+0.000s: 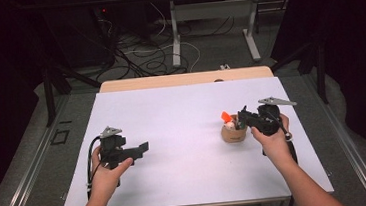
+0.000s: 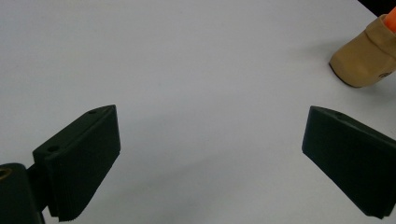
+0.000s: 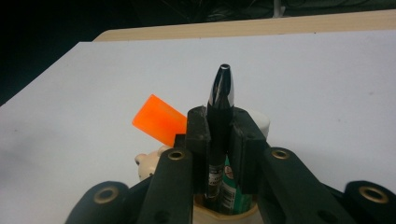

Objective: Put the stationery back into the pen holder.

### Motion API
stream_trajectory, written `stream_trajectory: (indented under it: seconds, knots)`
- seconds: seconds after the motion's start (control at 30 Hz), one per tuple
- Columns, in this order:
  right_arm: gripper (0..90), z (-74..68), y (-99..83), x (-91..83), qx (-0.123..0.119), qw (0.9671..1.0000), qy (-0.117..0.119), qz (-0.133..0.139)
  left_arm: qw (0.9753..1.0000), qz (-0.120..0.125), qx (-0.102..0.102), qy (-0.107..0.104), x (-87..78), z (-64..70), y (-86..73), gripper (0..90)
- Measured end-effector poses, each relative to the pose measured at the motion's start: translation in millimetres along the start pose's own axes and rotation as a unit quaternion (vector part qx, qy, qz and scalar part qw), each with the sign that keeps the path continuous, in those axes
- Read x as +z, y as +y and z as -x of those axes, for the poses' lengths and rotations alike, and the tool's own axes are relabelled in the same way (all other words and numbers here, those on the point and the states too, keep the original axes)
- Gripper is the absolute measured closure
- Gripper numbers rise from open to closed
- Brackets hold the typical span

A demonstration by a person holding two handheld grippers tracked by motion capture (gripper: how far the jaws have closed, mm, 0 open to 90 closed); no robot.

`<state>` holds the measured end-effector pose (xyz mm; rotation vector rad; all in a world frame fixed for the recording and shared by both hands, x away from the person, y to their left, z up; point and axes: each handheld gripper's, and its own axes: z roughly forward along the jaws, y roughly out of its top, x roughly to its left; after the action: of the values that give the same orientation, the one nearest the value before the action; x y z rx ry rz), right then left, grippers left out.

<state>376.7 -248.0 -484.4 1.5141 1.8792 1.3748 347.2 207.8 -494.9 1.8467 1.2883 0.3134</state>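
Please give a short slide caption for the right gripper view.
Right claw shut on a black pen above the tan holder.

The pen's [image 3: 219, 126] lower end is hidden inside the cup [image 3: 224, 215], itself cut off below.

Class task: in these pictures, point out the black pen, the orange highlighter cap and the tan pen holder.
black pen [image 3: 220, 93], right gripper view, on its glossy upper barrel above the jaws.
orange highlighter cap [image 3: 159, 119], right gripper view, on its flat orange face.
tan pen holder [image 2: 364, 56], left gripper view, on its side wall.
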Motion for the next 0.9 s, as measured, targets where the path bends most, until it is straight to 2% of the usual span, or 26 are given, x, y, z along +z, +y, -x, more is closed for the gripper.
stream_trajectory:
  seconds: [0.1, 0.17, 0.37, 0.43, 0.6, 0.63, 0.67, 0.77, 0.9]
  knots:
    - [78.7, 0.1, 0.5, -1.0, -0.003, 1.0, 0.0, -0.001, 1.0, 0.0, 0.001, 0.002, -1.0, -1.3, -0.1, 4.5]
    - [67.2, -0.4, 0.7, -1.5, 0.0, 1.0, 0.0, -0.001, 1.0, 0.0, -0.003, 0.005, -1.2, -2.0, -0.3, 4.5]
    - [47.4, -1.1, 3.7, -6.9, -0.006, 0.9999, -0.005, 0.011, 0.9999, 0.001, -0.003, 0.01, -1.8, -5.4, -0.9, 4.5]
    - [39.3, -1.7, 4.6, -9.7, -0.006, 0.9999, -0.005, 0.008, 0.9999, 0.002, -0.003, 0.014, -2.8, -6.5, -0.9, 4.5]
    - [22.6, -0.6, 4.2, -15.4, -0.019, 0.9992, -0.019, 0.029, 0.9998, 0.005, -0.007, 0.018, -5.3, -11.0, -0.9, 4.4]
    - [20.5, 1.4, 4.3, -17.0, -0.029, 0.9989, -0.02, 0.029, 0.9998, 0.008, -0.007, 0.02, -5.5, -11.9, -1.0, 4.4]
    - [18.3, 1.6, 3.6, -18.5, -0.027, 0.9989, -0.022, 0.03, 0.9997, 0.007, -0.007, 0.022, -6.0, -12.9, -1.0, 4.3]
    - [14.7, 8.0, 2.1, -21.5, -0.043, 0.9978, -0.039, 0.031, 0.9996, 0.011, -0.011, 0.025, -7.4, -16.3, -1.0, 3.9]
    - [9.0, 18.3, -1.5, -24.8, -0.041, 0.9975, -0.05, 0.027, 0.9993, 0.02, -0.014, 0.029, -9.2, -21.1, -1.7, 3.6]
